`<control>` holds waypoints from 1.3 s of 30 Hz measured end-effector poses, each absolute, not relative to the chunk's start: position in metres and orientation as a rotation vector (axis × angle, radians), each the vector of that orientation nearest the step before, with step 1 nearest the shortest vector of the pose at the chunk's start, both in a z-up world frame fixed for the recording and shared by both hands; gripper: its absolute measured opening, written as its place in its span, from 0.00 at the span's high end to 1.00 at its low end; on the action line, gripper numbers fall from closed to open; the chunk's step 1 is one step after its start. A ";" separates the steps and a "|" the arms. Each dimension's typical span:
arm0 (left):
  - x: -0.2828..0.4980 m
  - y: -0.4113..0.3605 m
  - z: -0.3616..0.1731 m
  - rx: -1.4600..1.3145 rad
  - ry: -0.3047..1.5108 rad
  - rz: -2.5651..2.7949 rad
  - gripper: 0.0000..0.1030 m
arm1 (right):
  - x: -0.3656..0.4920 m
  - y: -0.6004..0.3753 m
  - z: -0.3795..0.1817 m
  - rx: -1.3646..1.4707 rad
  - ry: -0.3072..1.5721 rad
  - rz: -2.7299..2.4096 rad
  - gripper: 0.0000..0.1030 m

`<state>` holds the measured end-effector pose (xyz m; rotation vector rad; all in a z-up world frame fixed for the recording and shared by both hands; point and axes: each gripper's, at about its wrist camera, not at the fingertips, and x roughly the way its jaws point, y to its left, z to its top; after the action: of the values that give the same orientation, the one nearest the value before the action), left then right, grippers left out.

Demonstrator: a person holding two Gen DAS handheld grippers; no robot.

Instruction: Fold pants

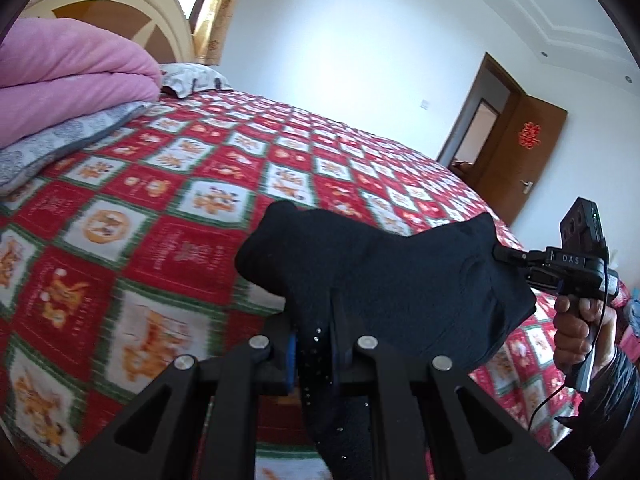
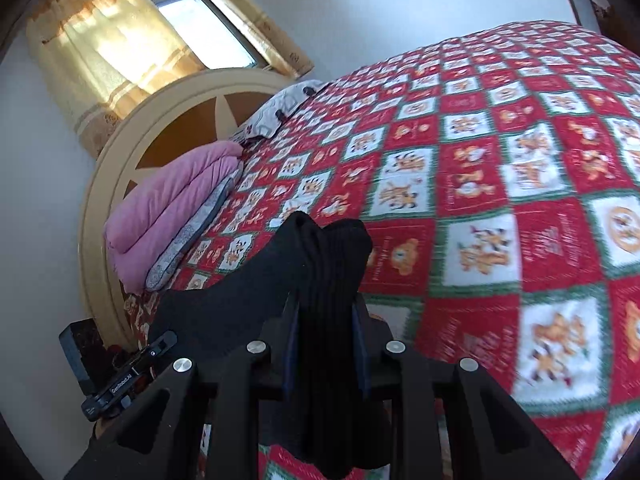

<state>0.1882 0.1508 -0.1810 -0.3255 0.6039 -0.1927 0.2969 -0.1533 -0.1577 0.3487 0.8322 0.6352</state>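
Pants (image 1: 392,280) hang stretched above the bed (image 1: 168,216), each hand-held gripper, left (image 1: 316,344) and right (image 2: 326,320), clamping one end, probably to lay them flat

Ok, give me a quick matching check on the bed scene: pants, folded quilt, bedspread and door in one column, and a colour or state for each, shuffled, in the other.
Things:
1. pants
2. folded quilt
3. bedspread
4. door

Colour or state:
A. pink, stacked by the headboard
B. brown, standing open
C. black, clamped in the jaws of both the left gripper and the right gripper
D. red, white and green checks

Pairs: 1-C, 2-A, 3-D, 4-B
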 end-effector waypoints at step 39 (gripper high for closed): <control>0.143 0.172 -0.208 -0.335 0.668 0.127 0.10 | 0.270 -0.190 -0.187 0.244 0.828 0.272 0.49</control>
<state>0.1430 0.1716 -0.2076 -0.3346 0.6680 0.1266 0.2700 -0.1898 -0.1867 0.2443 0.8279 0.2719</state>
